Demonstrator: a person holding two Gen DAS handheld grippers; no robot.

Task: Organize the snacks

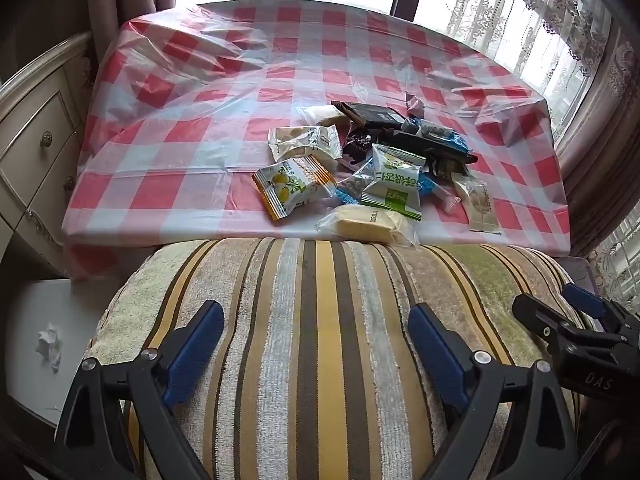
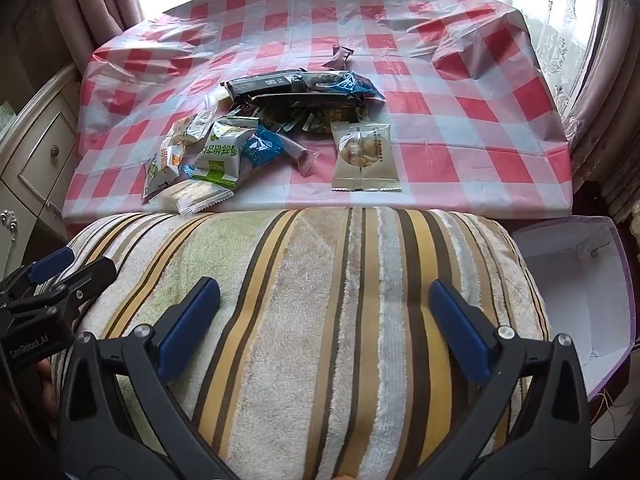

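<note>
A heap of wrapped snacks [image 1: 372, 168] lies near the front edge of a table with a red-and-white checked cloth [image 1: 192, 128]; it also shows in the right wrist view [image 2: 272, 128]. It holds a green-and-white packet [image 1: 394, 186], a lemon-print packet [image 1: 294, 188], dark bars [image 2: 280, 86] and a beige packet [image 2: 365, 156] lying a little apart to the right. My left gripper [image 1: 316, 320] is open and empty above a striped towel [image 1: 320, 320]. My right gripper [image 2: 324, 298] is open and empty above the same towel [image 2: 320, 300], beside the left one.
An open white box with a purple rim [image 2: 576, 284] stands to the right below the table. A cream dresser [image 1: 36, 152] stands at the left. A white surface with a crumpled tissue [image 1: 50, 346] sits at lower left. Curtains [image 1: 540, 20] hang behind the table.
</note>
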